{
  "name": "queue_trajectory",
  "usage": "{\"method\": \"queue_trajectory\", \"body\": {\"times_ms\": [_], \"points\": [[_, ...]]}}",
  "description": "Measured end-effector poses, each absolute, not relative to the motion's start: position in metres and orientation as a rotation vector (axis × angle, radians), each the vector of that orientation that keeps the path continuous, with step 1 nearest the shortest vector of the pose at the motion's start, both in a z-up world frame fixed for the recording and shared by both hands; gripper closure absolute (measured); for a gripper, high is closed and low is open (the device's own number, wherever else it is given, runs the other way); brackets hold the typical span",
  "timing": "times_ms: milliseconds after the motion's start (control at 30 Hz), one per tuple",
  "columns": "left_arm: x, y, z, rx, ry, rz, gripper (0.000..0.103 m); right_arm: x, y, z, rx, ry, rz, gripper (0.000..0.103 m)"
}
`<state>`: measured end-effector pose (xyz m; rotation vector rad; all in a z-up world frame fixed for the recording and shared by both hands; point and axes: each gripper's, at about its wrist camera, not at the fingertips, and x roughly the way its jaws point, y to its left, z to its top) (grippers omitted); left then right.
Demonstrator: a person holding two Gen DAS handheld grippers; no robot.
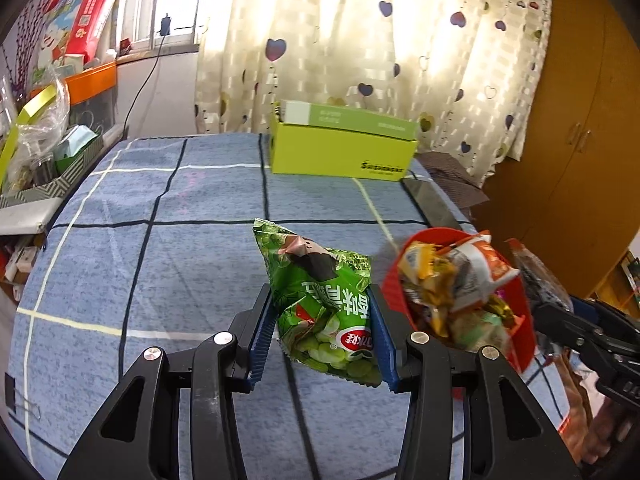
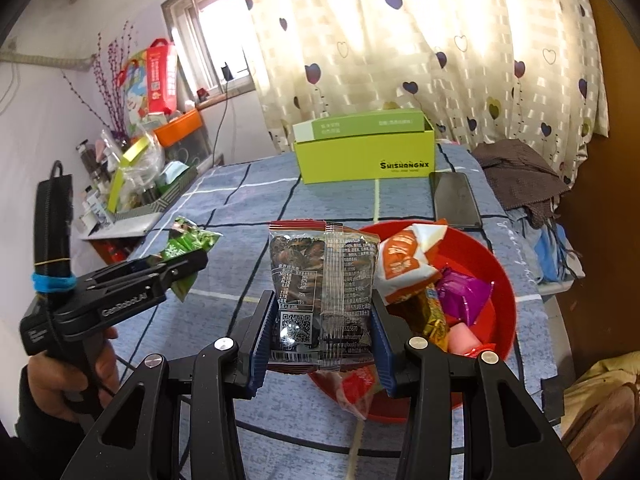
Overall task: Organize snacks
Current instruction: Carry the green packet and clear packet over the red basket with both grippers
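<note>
Glossy packets, matt cloth, hard plastic

The green snack bag [image 1: 326, 308] and the dark snack packet [image 2: 322, 292] are shiny, crinkled film; the red bowl [image 2: 498, 276] is smooth glossy plastic; the table [image 1: 180, 248] wears matt woven checked cloth; the green box [image 2: 366, 156] is matt cardboard; both grippers have ribbed blue pads [image 1: 262, 340].

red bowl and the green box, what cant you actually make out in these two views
- Red bowl: its bottom, in both views, buried under wrappers.
- Green box: its contents, in both views; the wall and a tilted flap block the inside.
- Green snack bag: its lower end, left wrist view, behind the left gripper pads.
- Dark snack packet: small print, right wrist view, too fine.
</note>
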<state>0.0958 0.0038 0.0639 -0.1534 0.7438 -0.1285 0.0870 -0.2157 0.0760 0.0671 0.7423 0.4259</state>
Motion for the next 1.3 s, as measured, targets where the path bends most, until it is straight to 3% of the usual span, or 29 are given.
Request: {"method": "queue_trajectory", "body": {"times_ms": [1300], "points": [[0.1,-0.089,0.079,-0.078,0.741,-0.366,0.057,0.101,-0.293,0.064,0.136,0.765,0.269,0.061]]}}
